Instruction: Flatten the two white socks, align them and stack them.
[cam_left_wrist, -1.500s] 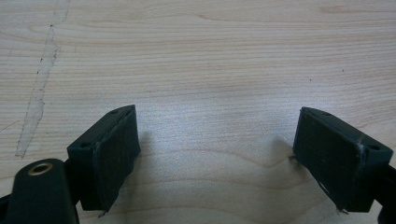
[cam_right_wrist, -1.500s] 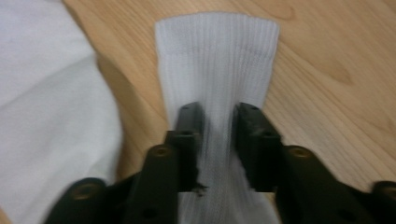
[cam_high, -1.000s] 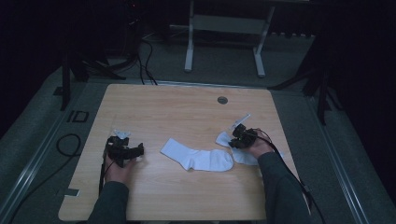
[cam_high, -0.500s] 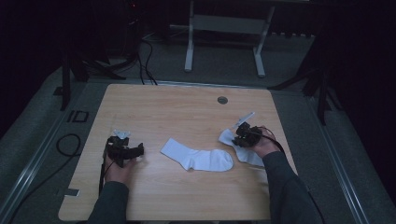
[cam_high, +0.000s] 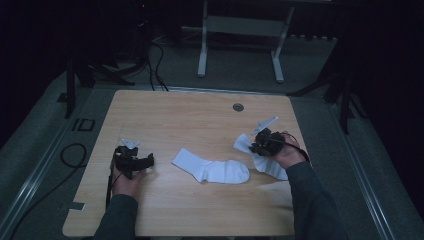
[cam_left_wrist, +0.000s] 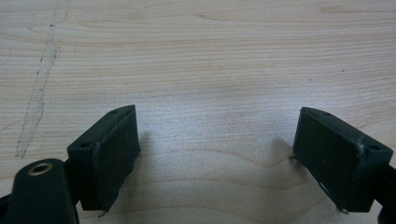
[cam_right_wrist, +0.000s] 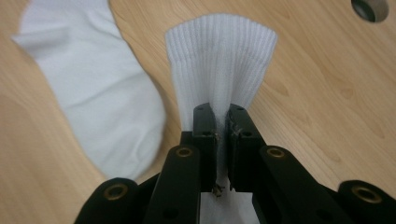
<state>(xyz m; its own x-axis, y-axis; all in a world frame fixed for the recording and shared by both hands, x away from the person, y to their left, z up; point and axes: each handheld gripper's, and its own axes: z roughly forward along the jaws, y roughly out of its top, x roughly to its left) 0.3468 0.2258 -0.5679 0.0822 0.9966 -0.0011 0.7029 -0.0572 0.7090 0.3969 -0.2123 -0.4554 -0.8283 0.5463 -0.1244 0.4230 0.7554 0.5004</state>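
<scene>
Right gripper (cam_right_wrist: 222, 122), lower centre of its own view: jaws pinched on ribbed white sock (cam_right_wrist: 222, 60). 2nd white sock (cam_high: 212, 167) flat at table (cam_high: 200, 110) centre. Left gripper (cam_left_wrist: 217, 154): jaws wide, nothing between, over bare wood.

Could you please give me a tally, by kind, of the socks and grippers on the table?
White socks: 2 (flat sock, held sock)
Black grippers: 2 (left gripper, right gripper)
Total: 4
</scene>
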